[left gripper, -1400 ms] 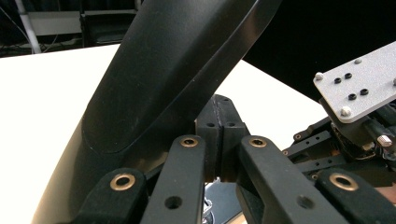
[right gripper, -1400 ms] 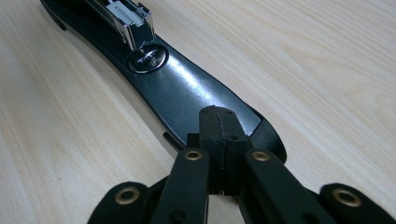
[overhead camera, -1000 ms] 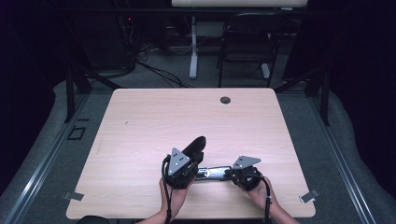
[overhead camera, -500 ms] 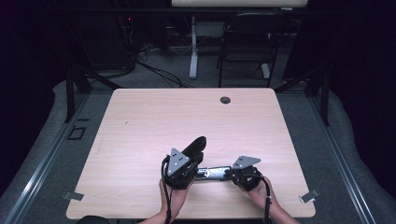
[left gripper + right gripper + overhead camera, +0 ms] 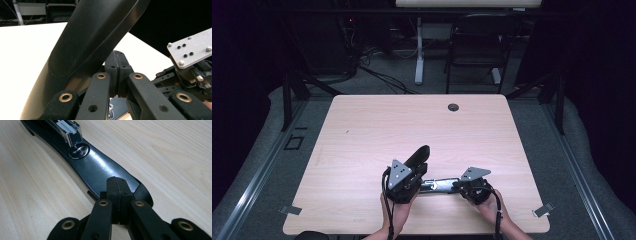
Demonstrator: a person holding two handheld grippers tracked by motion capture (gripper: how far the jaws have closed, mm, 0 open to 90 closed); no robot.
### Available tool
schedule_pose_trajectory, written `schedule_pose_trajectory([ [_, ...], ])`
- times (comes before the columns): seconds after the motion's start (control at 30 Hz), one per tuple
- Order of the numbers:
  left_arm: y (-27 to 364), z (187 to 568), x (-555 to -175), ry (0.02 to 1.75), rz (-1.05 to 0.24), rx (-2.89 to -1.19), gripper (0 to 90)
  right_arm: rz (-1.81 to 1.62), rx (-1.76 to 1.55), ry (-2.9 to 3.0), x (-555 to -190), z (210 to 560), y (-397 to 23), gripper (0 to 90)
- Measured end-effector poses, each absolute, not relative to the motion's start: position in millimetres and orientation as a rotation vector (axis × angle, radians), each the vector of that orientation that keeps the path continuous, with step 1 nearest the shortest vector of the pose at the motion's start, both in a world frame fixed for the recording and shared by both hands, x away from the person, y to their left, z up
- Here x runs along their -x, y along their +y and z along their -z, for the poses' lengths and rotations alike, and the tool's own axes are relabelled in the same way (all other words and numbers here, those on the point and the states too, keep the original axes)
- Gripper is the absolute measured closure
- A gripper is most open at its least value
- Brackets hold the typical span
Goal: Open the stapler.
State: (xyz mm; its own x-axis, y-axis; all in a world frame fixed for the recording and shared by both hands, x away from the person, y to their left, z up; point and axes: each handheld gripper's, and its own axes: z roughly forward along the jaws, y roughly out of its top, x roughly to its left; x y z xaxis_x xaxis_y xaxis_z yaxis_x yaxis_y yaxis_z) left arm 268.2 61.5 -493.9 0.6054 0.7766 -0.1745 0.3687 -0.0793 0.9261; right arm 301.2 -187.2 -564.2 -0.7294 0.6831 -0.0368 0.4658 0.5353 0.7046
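A long black stapler with a chrome staple channel (image 5: 439, 185) lies opened out at the lower middle of the pale wooden counter (image 5: 362, 130), its black lid (image 5: 95, 37) tilted up. The left gripper (image 5: 404, 177), jaws together, sits beside the lid; the right gripper (image 5: 117, 191), jaws together, rests on the base's end. A small dark grommet hole (image 5: 453, 107) sits far off, upper centre.
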Motion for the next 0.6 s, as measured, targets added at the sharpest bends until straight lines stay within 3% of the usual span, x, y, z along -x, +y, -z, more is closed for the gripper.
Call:
schedule_pose_trajectory([
  [0.6,75.5,488.5,-265.5,0.987,-0.457,-1.648,90.0,-0.989,-0.963,2.477,-301.4,563.4,-187.0,90.0],
])
